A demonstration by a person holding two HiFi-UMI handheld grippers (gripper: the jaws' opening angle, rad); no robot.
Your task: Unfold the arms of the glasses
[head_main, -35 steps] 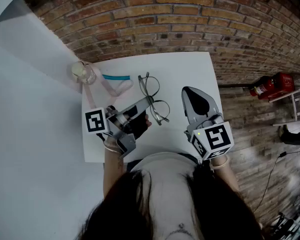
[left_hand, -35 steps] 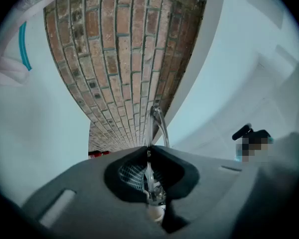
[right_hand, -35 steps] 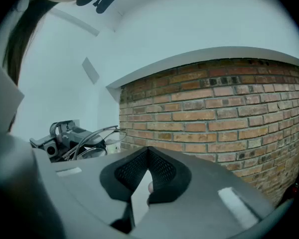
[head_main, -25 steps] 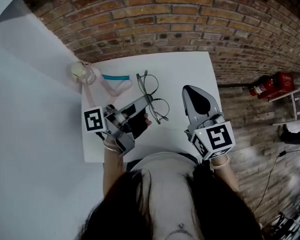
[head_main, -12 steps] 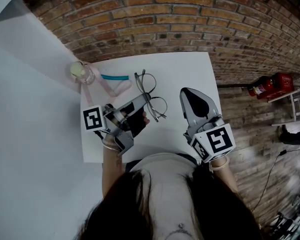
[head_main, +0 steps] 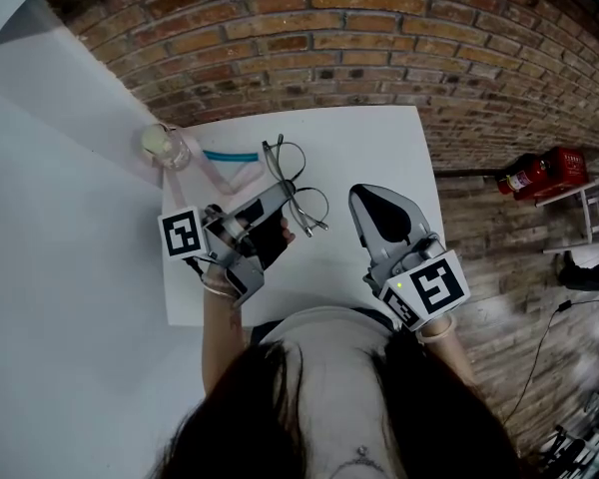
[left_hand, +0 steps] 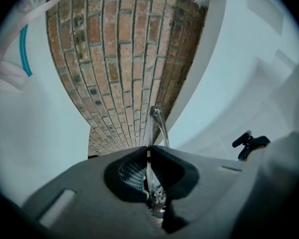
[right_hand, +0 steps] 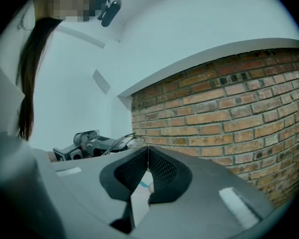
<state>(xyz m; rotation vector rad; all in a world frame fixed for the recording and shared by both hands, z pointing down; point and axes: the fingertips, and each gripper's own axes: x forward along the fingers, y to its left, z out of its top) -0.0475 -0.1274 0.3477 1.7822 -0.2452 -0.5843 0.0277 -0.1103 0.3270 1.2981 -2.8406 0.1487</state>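
The left tool clamps the glasses, seemingly near their bridge.

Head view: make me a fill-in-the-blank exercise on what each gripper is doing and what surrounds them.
1. The left gripper clamps the glasses over the white ____.
2. The right gripper has its jaws shut on ____.
3. The wall beyond is built of ____.
Missing words: table; nothing; brick.

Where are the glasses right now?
In the head view the glasses are left of centre over the white table, clamped in the left gripper, with the shut right gripper just to their right.
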